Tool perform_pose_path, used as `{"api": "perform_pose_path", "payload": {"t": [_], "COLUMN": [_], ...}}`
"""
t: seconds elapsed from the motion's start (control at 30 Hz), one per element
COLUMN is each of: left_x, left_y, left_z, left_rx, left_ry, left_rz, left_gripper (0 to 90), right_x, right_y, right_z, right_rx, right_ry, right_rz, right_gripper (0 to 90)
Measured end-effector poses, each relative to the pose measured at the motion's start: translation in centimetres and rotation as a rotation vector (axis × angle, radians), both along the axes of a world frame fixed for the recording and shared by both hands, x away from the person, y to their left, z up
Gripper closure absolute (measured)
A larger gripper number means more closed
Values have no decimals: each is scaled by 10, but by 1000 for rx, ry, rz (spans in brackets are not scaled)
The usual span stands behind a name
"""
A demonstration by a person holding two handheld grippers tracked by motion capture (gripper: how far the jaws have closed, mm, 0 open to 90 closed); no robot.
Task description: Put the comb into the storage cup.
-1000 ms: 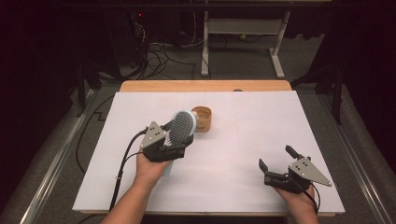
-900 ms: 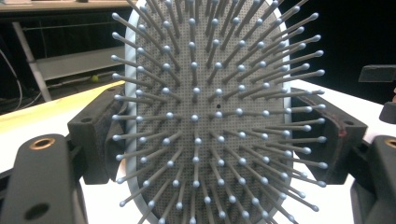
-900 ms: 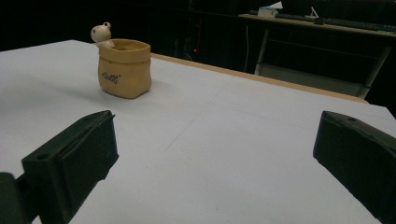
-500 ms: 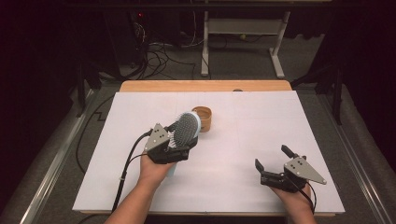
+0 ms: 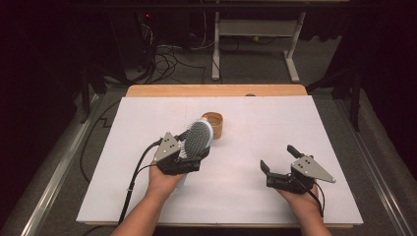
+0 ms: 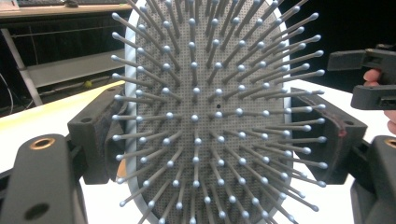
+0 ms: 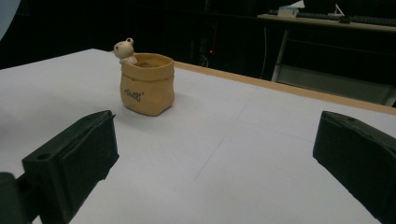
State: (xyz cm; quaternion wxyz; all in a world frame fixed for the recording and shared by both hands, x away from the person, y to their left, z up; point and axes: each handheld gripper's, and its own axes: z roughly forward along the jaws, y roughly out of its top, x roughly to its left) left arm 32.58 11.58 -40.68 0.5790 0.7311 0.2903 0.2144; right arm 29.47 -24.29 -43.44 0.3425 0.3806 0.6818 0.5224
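**Hairbrush clamped in left gripper, right gripper wide and empty**

The left gripper (image 5: 189,156) grips a pale blue oval hairbrush with a grey bristle pad (image 5: 196,139), its 2 jaws pressed against the 2 edges of the brush head. In the left gripper view the bristles (image 6: 210,116) face the camera and the head stands upright between the jaws. The brush sits at the left-centre of the white table sheet (image 5: 147,118), raised off it, with its tip just in front of a small tan ceramic pot shaped like a sack (image 5: 215,124), which stands toward the far middle of the sheet. A tiny cream figure (image 7: 125,49) peeks over the pot's rim.

The right gripper (image 5: 278,167) hovers near the right front edge, its jaws spread wide apart with nothing between them.
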Motion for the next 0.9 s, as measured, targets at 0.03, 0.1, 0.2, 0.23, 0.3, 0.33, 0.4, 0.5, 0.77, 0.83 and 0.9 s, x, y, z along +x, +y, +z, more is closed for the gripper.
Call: {"api": "perform_pose_path", "payload": {"t": [0.03, 0.1, 0.2, 0.23, 0.3, 0.33, 0.4, 0.5, 0.77, 0.83, 0.9], "left_x": [0, 0, -1, -1, -2, -2, -2, -3, -5, -5, -6], "left_y": [0, 0, 0, 0, 0, 0, 0, 0, -2, -3, -4], "left_z": [0, 0, -1, -1, -2, -2, -2, -2, -3, -3, -4], "left_rx": [1, 3, 7, 8, 8, 8, 9, 9, 16, 18, 17], "left_ry": [0, -1, -3, -3, -5, -7, -9, -9, -13, -13, -8], "left_rz": [0, 0, 2, 2, 3, 3, 4, 3, 0, -1, 0], "left_gripper": [208, 208, 208, 208, 208, 208, 208, 208, 208, 208, 208], "right_x": [1, 4, 7, 7, 9, 9, 11, 12, 13, 13, 12], "right_y": [2, 5, 10, 12, 16, 18, 21, 26, 35, 38, 43], "right_z": [1, 3, 6, 8, 10, 11, 12, 14, 21, 23, 27], "right_rx": [2, 0, 4, 5, 8, 9, 14, 22, 46, 51, 57], "right_ry": [3, 4, 1, -3, -4, -6, -5, 0, 0, -3, -13], "right_rz": [5, 14, 31, 35, 45, 51, 60, 75, 107, 117, 131], "right_gripper": [4, 4, 4, 5, 4, 4, 4, 3, 3, 4, 4]}}
